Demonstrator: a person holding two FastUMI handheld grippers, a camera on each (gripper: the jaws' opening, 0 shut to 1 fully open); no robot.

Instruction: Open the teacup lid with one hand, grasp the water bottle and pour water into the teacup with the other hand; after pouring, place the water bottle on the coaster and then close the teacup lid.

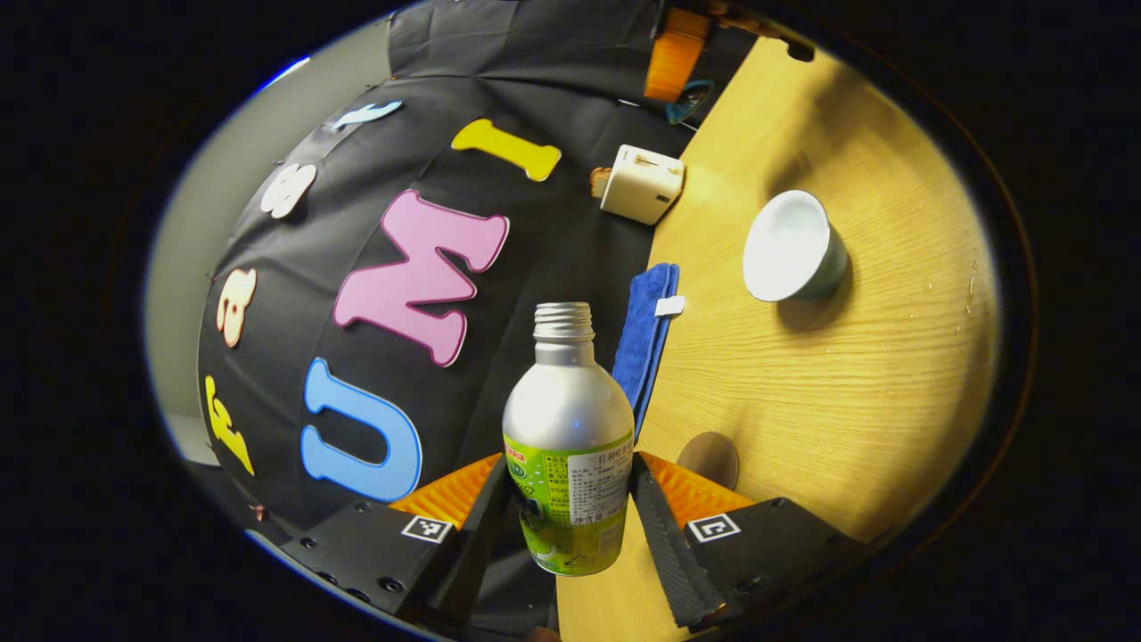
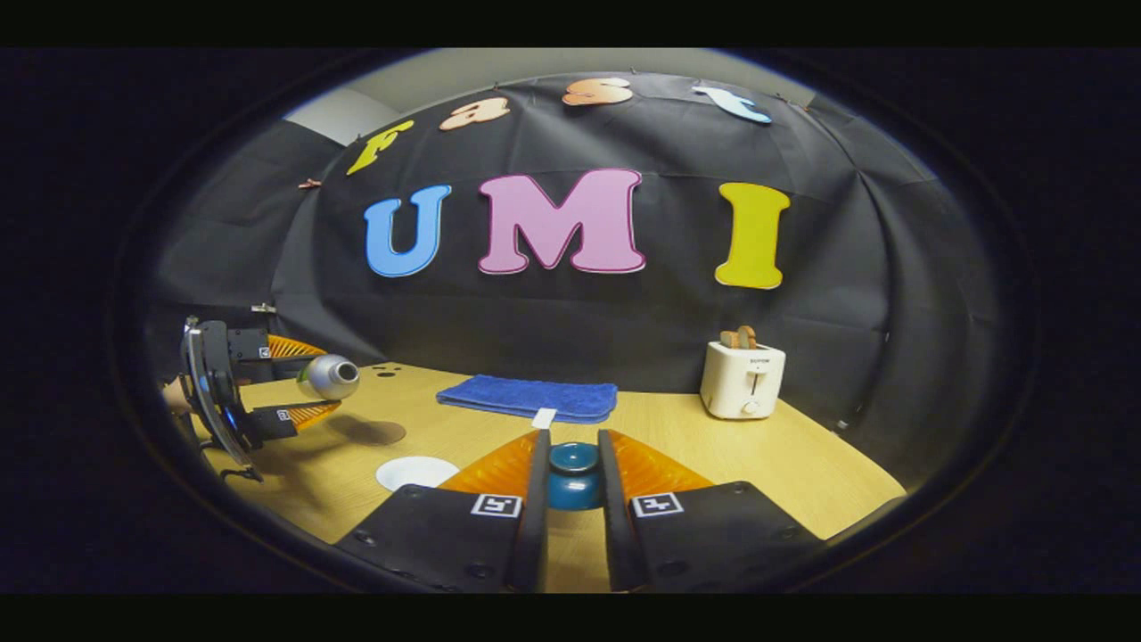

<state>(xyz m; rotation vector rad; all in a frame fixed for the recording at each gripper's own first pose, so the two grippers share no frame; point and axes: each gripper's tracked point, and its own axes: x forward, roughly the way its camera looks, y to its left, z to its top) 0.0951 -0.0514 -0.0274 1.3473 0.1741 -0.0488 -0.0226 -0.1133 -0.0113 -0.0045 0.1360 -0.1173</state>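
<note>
Here the uncapped water bottle (image 1: 568, 446) is clamped in the left gripper (image 1: 570, 517) and tilted toward the open teacup (image 1: 792, 248), while the lid (image 2: 572, 473) is pinched clear by the right gripper (image 2: 572, 499).

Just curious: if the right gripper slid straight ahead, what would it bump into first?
Probably the folded blue towel on the table; the right gripper, holding the teacup lid, points at it. Beyond stands the cloth wall. Depth is uncertain.

Recording booth: black cloth wall (image 2: 570, 339), wooden table (image 2: 802, 464).
</note>
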